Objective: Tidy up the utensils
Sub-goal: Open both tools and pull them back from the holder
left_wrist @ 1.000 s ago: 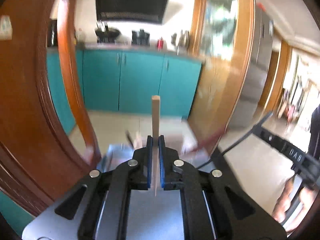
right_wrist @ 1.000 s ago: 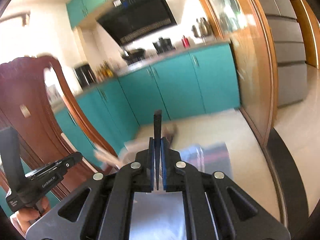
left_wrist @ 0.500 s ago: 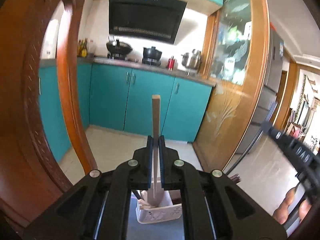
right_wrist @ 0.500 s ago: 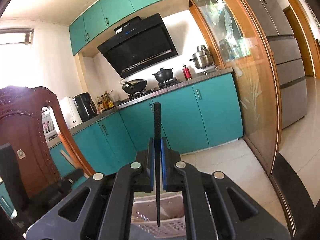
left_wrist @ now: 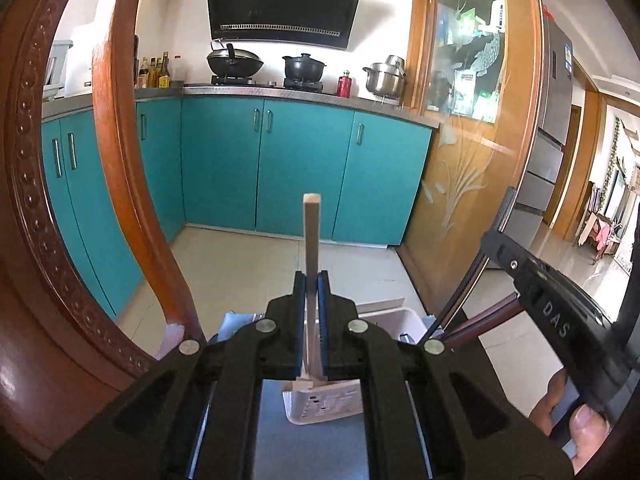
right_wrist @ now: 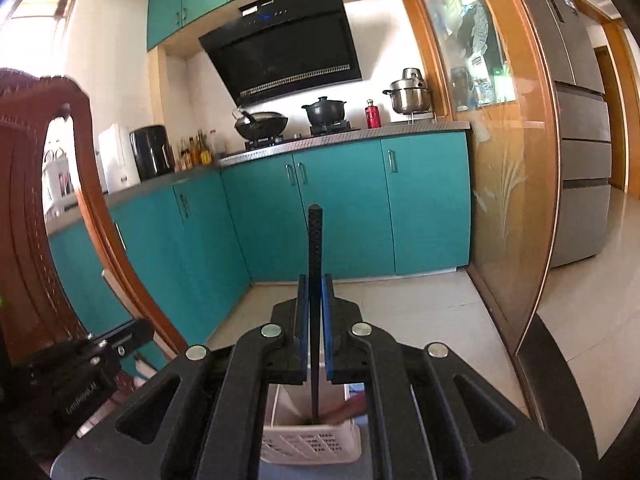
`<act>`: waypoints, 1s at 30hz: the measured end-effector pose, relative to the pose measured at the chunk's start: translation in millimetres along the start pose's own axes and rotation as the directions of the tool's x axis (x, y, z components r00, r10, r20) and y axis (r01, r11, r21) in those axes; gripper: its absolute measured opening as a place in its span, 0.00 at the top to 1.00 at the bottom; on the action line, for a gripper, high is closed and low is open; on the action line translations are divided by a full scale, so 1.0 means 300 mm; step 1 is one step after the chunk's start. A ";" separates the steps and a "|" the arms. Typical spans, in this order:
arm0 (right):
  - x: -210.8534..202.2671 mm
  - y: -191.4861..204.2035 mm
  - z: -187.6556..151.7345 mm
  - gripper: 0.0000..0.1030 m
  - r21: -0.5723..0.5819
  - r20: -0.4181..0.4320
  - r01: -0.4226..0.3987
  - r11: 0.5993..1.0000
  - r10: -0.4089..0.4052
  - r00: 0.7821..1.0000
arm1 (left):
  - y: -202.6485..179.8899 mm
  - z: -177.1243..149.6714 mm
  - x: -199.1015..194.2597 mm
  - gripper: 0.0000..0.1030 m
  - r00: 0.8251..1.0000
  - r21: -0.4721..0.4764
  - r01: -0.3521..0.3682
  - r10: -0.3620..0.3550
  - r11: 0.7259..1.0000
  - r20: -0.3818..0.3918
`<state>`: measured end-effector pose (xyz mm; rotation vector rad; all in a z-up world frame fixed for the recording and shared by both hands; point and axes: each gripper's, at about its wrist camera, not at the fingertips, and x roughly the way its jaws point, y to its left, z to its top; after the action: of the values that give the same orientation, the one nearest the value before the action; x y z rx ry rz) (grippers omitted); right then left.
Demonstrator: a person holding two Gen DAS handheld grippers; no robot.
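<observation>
From the left wrist, the left tool (left_wrist: 312,280) is clamped tight on a pale wooden stick (left_wrist: 311,236), square-cut at the top, standing upright between its blue pads. Just below the tool sits a white plastic basket (left_wrist: 320,406) with perforated walls, on a grey desk (left_wrist: 308,448). A carved, glossy red-brown chair back (left_wrist: 120,184) curves up on the tool's left. Ahead lie pale floor tiles and teal cabinets (left_wrist: 304,168) with slim metal handles, under a black range hood. To the tool's right, a hand (left_wrist: 568,412) grips the other black tool.

From the right wrist, the right tool (right_wrist: 314,280) is closed hard on a thin black chopstick (right_wrist: 314,248), textured near its top, its lower tip reaching down into the white basket (right_wrist: 308,446) beneath the tool. A reddish-brown utensil lies inside the basket. Beyond are the same teal cabinets (right_wrist: 344,208), a wok, a dark pot and a steel pot on the stove top. An etched glass partition (right_wrist: 504,184) in an orange wooden frame stands to the tool's right.
</observation>
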<state>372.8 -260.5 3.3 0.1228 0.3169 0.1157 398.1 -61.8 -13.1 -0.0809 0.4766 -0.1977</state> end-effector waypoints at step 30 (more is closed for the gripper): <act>-0.427 -0.107 -0.279 0.03 0.015 0.009 0.126 0.992 -0.127 0.992 | -0.083 -0.204 -0.362 0.11 0.981 0.191 -0.121 0.088 0.974 0.175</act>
<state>228.5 -300.6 -41.4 0.1170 0.3150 -0.0128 271.2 -65.5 -15.8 0.1250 0.2924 -0.1329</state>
